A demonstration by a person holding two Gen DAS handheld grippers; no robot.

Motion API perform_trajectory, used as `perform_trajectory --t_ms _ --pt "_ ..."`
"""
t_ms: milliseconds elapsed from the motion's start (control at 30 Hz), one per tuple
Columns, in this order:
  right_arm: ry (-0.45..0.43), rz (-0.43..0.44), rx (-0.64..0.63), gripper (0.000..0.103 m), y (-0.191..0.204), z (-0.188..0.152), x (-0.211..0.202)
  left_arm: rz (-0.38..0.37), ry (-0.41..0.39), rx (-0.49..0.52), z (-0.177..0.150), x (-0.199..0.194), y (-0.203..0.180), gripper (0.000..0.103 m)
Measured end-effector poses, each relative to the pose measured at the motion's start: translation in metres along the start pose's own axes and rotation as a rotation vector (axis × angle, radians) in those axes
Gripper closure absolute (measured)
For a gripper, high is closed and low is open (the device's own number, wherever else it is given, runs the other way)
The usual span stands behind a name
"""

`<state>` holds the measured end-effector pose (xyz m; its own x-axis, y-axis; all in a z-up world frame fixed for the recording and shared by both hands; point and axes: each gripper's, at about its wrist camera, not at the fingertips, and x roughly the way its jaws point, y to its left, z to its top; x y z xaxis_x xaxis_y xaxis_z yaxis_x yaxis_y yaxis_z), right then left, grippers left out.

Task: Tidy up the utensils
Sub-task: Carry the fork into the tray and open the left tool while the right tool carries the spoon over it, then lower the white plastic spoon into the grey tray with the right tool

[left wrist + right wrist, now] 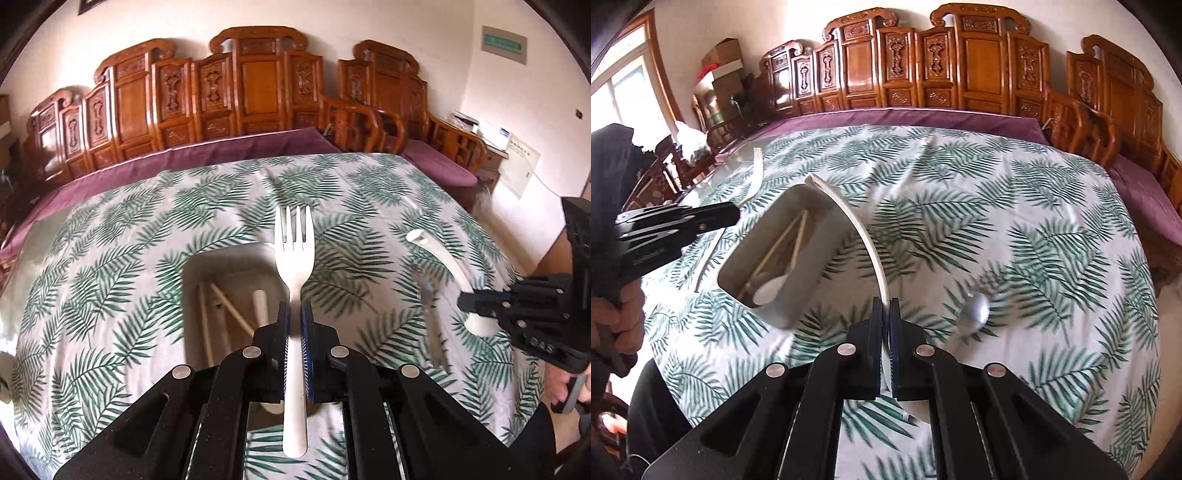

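Observation:
My left gripper [295, 314] is shut on a white plastic fork [294, 243], tines pointing away, held above a grey rectangular box [192, 295] that holds chopsticks [236, 314] and a white spoon. My right gripper [885, 308] is shut on a white curved utensil [857, 229], held just right of the box [812, 310]. The right gripper also shows in the left wrist view [480, 306], and the left gripper with the fork shows in the right wrist view [735, 214]. A metal spoon [973, 314] lies on the cloth right of the box.
The table wears a white cloth with green leaf print [110, 258]. Carved wooden chairs [240, 85] with purple cushions stand behind it. A person's hand [613, 317] holds the left gripper at the table's left edge.

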<state>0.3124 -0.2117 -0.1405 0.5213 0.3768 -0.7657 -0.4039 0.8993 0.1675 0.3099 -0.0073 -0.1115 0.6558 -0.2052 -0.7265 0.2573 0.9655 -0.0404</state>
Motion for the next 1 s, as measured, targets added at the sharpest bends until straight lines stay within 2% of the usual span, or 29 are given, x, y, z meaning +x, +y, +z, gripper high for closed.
perform_trajectory --t_ms 233,500,567,900,1000 --pt "0.012 0.021 -0.025 0.099 0.031 0.014 0.015 0.034 0.016 -0.048 0.001 0.02 0.033 0.097" --pt "0.022 0.016 -0.046 0.099 0.049 0.03 0.028 0.012 0.039 -0.101 -0.006 0.036 0.053 0.096" --pt "0.028 0.016 -0.047 0.099 0.054 0.033 0.033 0.008 0.033 -0.091 -0.009 0.034 0.054 0.087" --pt "0.031 0.049 -0.033 0.099 0.084 0.055 0.057 0.015 -0.005 -0.098 -0.02 0.003 0.079 0.083" --pt "0.033 0.066 -0.022 0.099 0.096 0.063 0.066 0.038 -0.024 -0.094 -0.023 -0.01 0.091 0.076"
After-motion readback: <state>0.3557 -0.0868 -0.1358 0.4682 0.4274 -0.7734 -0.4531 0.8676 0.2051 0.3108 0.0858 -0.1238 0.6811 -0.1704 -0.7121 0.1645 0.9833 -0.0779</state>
